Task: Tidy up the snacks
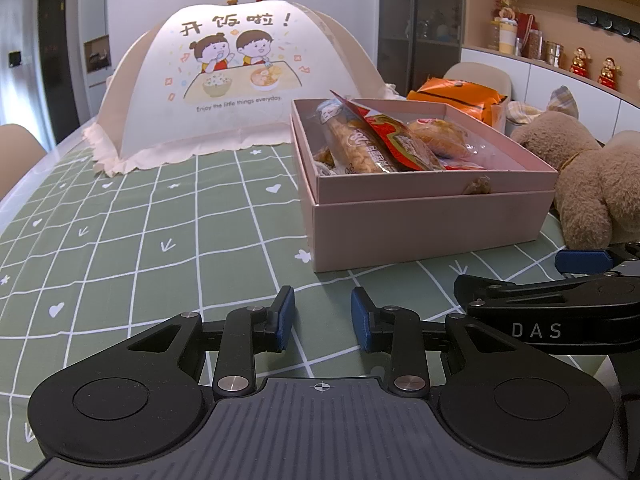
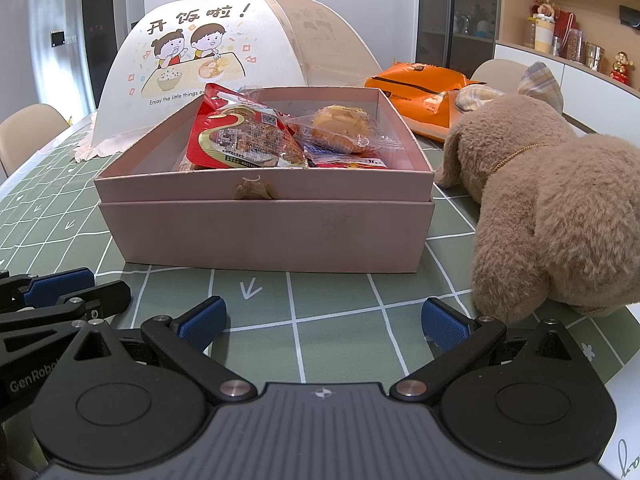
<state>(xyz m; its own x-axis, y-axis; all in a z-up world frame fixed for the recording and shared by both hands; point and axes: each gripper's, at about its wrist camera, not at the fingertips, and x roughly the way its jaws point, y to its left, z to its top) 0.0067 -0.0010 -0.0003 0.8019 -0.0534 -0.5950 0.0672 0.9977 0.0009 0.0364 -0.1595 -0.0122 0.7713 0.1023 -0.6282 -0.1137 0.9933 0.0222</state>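
Both tongs hover empty over the desk (image 2: 320, 304): left tongs (image 1: 322, 320) narrowly parted, right tongs (image 2: 324, 320) wide. Pink box (image 2: 264, 236) ahead holds snacks (image 2: 244, 140); sorting apparently finished. Next: fetch orange bag (image 2: 416, 92) beyond, if included.

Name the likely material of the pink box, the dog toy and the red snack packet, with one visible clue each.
Pink box: probably matte cardboard; flat, dull walls with crisp folded edges.
Dog toy: plush fabric; fuzzy brown pile.
Red snack packet: glossy plastic film, it seems; shiny highlights and crinkles.
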